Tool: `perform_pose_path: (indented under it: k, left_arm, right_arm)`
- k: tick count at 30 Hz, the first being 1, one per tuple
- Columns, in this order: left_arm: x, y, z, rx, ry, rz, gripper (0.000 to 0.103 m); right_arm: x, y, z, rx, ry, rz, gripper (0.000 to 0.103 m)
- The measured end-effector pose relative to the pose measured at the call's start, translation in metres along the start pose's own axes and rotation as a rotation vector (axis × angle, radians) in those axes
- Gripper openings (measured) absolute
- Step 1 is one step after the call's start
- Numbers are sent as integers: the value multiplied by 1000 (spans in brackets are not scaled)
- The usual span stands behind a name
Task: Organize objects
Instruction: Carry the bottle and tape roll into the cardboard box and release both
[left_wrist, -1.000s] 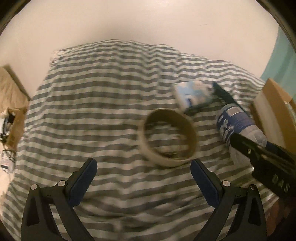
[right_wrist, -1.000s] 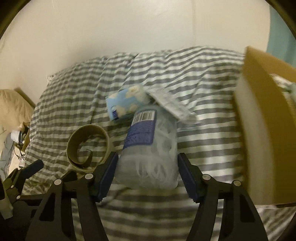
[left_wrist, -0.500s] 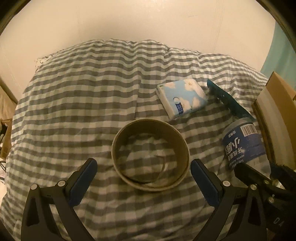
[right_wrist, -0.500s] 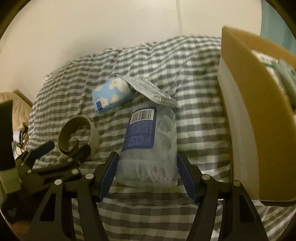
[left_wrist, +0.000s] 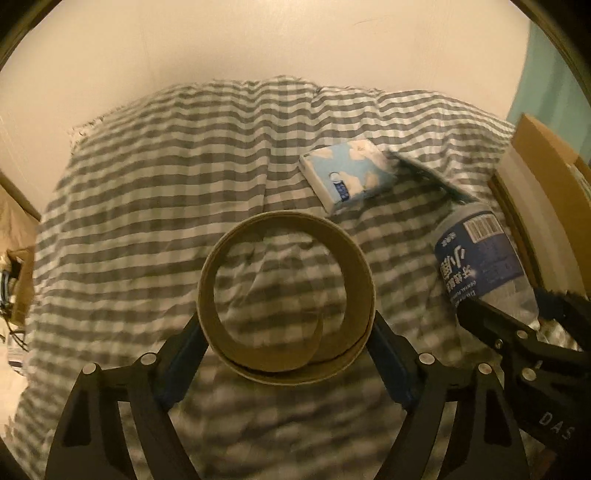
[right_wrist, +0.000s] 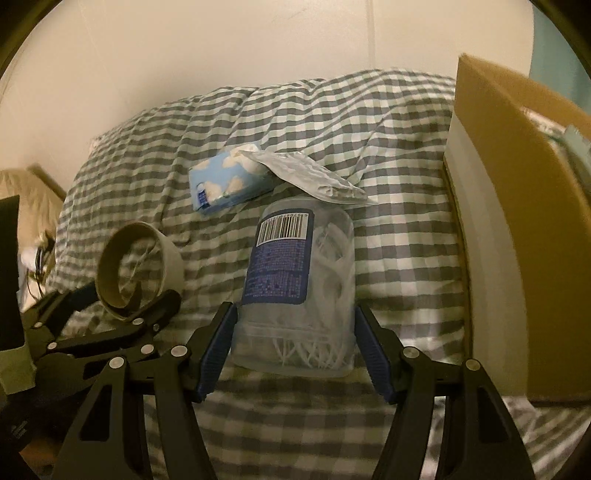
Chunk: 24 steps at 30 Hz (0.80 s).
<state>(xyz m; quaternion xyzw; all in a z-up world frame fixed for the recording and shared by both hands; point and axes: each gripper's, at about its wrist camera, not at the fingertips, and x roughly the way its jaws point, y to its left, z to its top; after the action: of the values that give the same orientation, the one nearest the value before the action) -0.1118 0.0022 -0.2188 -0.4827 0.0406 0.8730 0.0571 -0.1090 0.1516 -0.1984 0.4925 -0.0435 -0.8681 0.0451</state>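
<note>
We see the empty cardboard tape core (left_wrist: 286, 295) lying on the checked bed cover (left_wrist: 166, 184), btwn pads of our left hand-held gripper (left_wrist: 286, 347); jaws just closing, pads at its outer wall. Light, thin-walled, likely to squash, so squeeze gently across the diameter. Right hand-held gripper (right_wrist: 295, 347) clamped on clear floss-pick jar (right_wrist: 299, 280): stiff, smooth, prob. slippery. Cardboard box (right_wrist: 509, 184) just beside.

Matt cardboard ring (left_wrist: 286, 295), clear plastic tub (right_wrist: 299, 291) (glossy), checked cloth (left_wrist: 166, 184).
</note>
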Motion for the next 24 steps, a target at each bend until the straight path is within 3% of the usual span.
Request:
perform_pose_path:
  k: [4,16,24]
  left_arm:
    - [-30,9,-8,-25,-11,-8,84]
    - [-142,10,-40,-93,-89,-43,84]
    - [-201,-17,-37,-44,-171,-49,84]
  right_arm:
    - [-25,11,-8,-56,-17,-31,64]
    - [-132,30,-33,-112,-128,-1,64]
    - [-197,29,-42,-141,-208,-19,64]
